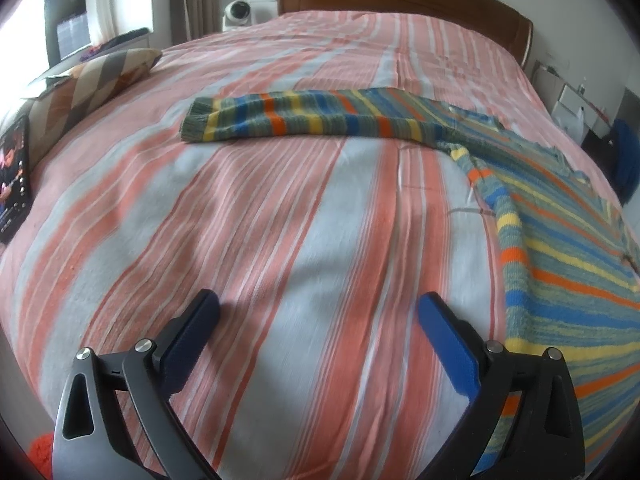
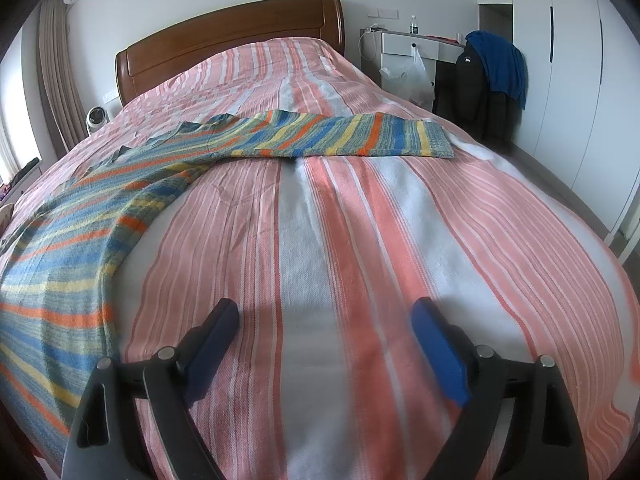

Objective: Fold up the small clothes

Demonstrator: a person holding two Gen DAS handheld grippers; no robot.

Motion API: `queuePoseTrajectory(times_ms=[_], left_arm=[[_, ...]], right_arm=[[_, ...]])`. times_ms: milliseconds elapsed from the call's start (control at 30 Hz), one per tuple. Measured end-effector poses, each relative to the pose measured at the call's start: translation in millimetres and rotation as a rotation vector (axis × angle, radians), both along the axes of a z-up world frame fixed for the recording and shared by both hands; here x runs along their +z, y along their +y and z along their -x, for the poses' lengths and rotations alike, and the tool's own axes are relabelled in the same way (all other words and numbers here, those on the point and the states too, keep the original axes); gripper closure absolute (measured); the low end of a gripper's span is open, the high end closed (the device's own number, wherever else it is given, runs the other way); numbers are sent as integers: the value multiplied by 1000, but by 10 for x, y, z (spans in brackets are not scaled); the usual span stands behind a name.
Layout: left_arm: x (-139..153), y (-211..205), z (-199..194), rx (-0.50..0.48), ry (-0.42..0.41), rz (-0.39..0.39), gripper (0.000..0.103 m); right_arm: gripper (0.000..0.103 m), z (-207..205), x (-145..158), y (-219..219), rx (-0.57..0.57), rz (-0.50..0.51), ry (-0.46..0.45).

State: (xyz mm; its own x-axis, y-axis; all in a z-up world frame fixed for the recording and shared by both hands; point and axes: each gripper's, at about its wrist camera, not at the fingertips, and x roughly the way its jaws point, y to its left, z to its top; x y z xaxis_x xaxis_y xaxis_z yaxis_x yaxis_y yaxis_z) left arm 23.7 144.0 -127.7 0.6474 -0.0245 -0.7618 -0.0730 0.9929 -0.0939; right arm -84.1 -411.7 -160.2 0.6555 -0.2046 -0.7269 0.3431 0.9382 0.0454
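A striped knit sweater [image 1: 560, 240] in blue, yellow, orange and green lies flat on the bed. Its body fills the right of the left wrist view, and one sleeve [image 1: 304, 116] stretches left across the bed. In the right wrist view the sweater [image 2: 80, 232] lies at the left, with its other sleeve [image 2: 360, 136] stretched right. My left gripper [image 1: 318, 308] is open and empty above the bedspread, left of the sweater's edge. My right gripper [image 2: 324, 312] is open and empty above the bedspread, right of the sweater's body.
The bed has a pink and white striped cover [image 1: 280, 220] and a wooden headboard [image 2: 228, 36]. A patterned pillow [image 1: 92, 80] and a dark tablet [image 1: 14, 176] lie at the bed's left edge. A nightstand [image 2: 408, 48] and a chair with jackets [image 2: 488, 80] stand beside the bed.
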Motion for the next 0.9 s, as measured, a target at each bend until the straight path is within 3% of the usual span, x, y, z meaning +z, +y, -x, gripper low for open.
queuePoseTrajectory(times_ms=[900], left_arm=[[-7,-19,12,-2,1,-4,3]], right_arm=[[14,1,-2,3,-1,1,-1]])
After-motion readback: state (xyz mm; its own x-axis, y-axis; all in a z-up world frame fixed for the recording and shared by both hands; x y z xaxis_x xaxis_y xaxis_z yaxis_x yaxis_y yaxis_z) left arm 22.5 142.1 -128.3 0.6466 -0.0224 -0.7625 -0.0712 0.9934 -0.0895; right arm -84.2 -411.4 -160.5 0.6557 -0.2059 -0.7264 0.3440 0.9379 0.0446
